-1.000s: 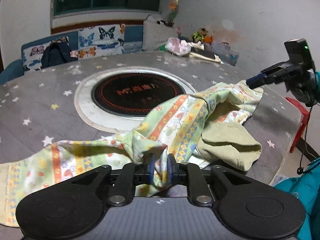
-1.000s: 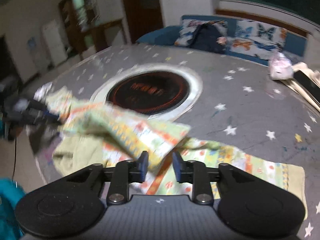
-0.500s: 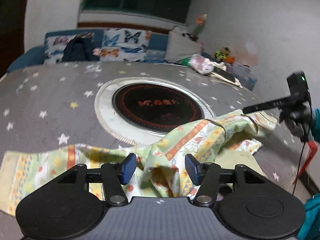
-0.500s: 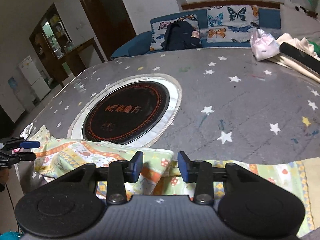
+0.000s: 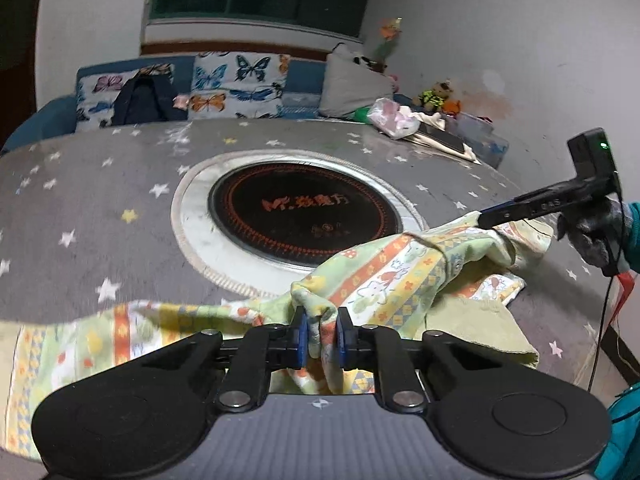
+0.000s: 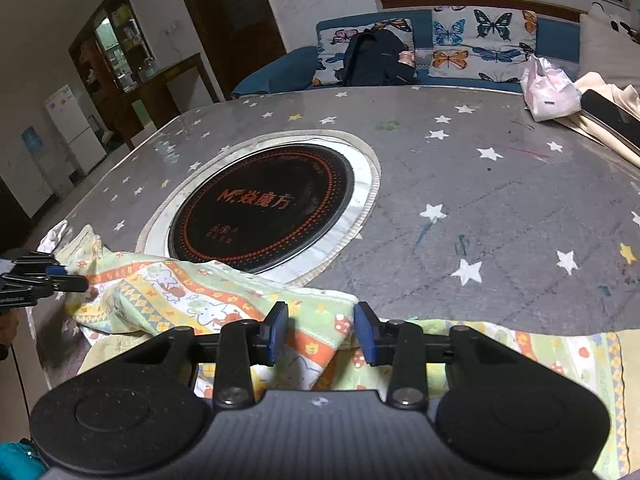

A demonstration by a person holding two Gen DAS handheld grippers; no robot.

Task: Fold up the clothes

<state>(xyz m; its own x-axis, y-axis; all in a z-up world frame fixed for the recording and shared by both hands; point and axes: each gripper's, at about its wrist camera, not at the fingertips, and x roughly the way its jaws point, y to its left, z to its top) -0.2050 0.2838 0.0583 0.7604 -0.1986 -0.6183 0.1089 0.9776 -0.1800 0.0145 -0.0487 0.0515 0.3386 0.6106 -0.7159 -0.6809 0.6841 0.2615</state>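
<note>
A light green patterned garment (image 5: 392, 276) with orange stripes lies crumpled along the near edge of the round grey star-print table (image 5: 100, 208). My left gripper (image 5: 320, 338) is shut on a bunched fold of it. The garment also shows in the right wrist view (image 6: 180, 292). My right gripper (image 6: 322, 330) is open, its fingers on either side of a raised fold of the garment. The right gripper appears in the left wrist view (image 5: 492, 218), its tip against the garment's far end. The left gripper appears in the right wrist view (image 6: 68, 278) at the garment's left end.
A black round induction cooker (image 5: 304, 212) sits in the table's middle, also in the right wrist view (image 6: 260, 208). A pink plastic bag (image 6: 548, 92) and a dark tablet on cloth (image 6: 608, 120) lie at the far edge. A sofa with butterfly cushions (image 5: 236, 88) stands behind.
My left gripper opened half a second ago and has shut again on a garment fold. My right gripper has stayed open and moved closer over the garment.
</note>
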